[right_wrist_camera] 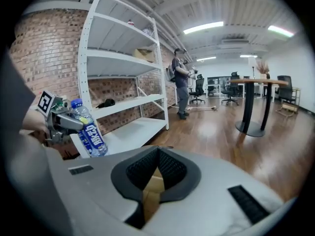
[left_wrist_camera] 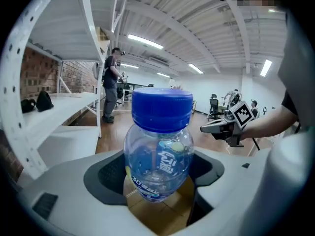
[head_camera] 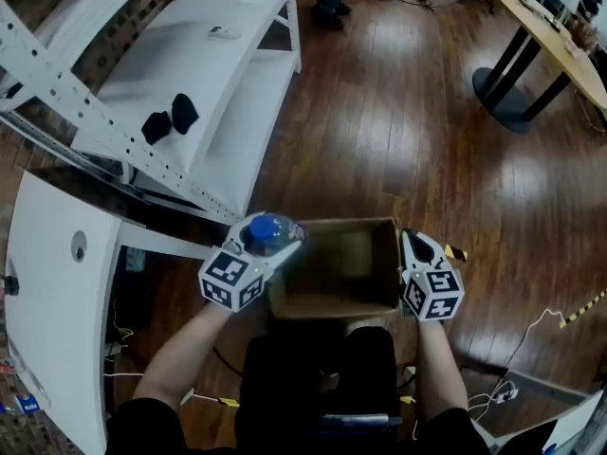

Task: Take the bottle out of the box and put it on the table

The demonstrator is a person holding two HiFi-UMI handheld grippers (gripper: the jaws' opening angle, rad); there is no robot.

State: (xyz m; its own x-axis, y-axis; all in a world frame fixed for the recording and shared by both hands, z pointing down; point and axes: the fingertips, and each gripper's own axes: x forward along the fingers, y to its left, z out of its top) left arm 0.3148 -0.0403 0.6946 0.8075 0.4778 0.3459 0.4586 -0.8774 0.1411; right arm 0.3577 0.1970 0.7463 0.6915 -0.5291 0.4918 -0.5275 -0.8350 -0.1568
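Observation:
A clear plastic bottle (left_wrist_camera: pixel 158 163) with a blue cap and a blue label stands upright between the jaws of my left gripper (left_wrist_camera: pixel 158 173), which is shut on its body. In the head view the bottle (head_camera: pixel 266 230) is held above the left rim of the open cardboard box (head_camera: pixel 379 254), in my left gripper (head_camera: pixel 272 240). My right gripper (head_camera: pixel 415 242) hovers at the box's right side. Its jaws are shut with nothing between their tips (right_wrist_camera: pixel 157 154); cardboard shows below them. The right gripper view also shows the bottle (right_wrist_camera: pixel 88 129) at the left.
A white table (head_camera: pixel 47 282) lies at the left, with a white shelf rack (head_camera: pixel 204 74) beyond it holding dark items (head_camera: pixel 171 117). A round-footed table (head_camera: pixel 545 41) stands at the far right on the wooden floor. Someone stands far off (right_wrist_camera: pixel 181 80). Cables (head_camera: pixel 531 335) lie right of the box.

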